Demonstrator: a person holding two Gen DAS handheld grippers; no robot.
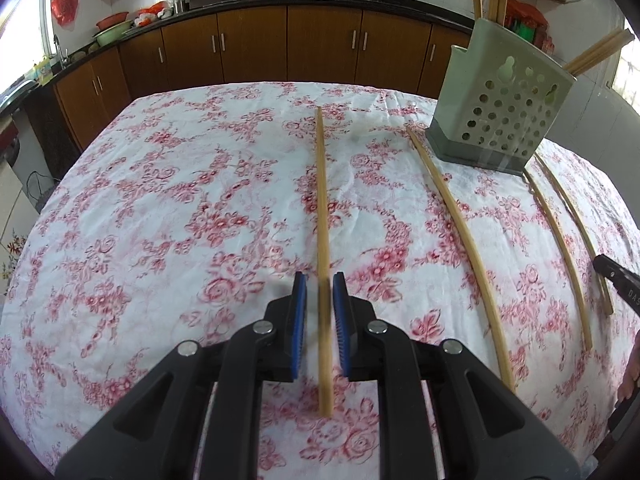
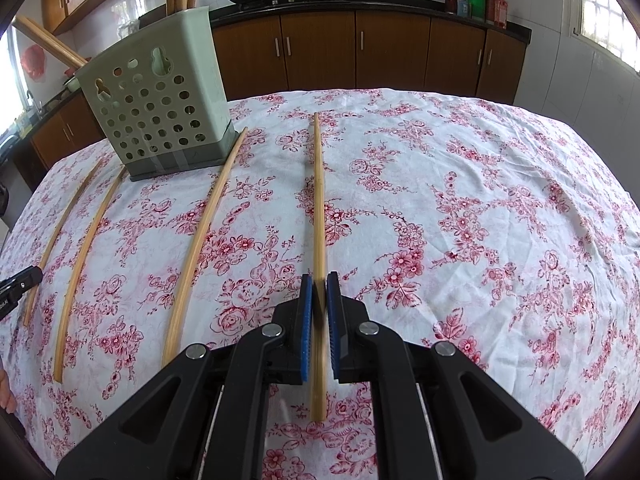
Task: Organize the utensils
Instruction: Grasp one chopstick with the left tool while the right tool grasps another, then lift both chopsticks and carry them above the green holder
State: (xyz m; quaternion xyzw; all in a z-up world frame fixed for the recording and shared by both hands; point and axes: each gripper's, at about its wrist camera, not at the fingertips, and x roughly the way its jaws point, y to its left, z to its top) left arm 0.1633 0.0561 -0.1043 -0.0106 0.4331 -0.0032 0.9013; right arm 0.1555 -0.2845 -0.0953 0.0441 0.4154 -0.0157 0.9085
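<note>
Several bamboo chopsticks lie on a floral tablecloth. In the left wrist view, one chopstick (image 1: 322,208) runs straight between my left gripper's (image 1: 319,284) blue pads, which stand a little apart from it. In the right wrist view, my right gripper (image 2: 319,282) is closed on another chopstick (image 2: 318,200), pads touching its sides. A pale green perforated utensil holder (image 1: 504,116) stands at the back right and holds several chopsticks; it also shows in the right wrist view (image 2: 156,108) at the back left.
More chopsticks lie beside the holder (image 1: 452,216) (image 1: 560,240) (image 2: 200,236) (image 2: 88,248). The other gripper's tip shows at each view's edge (image 1: 618,276) (image 2: 18,284). Wooden kitchen cabinets (image 1: 256,44) and a counter with woks stand behind the table.
</note>
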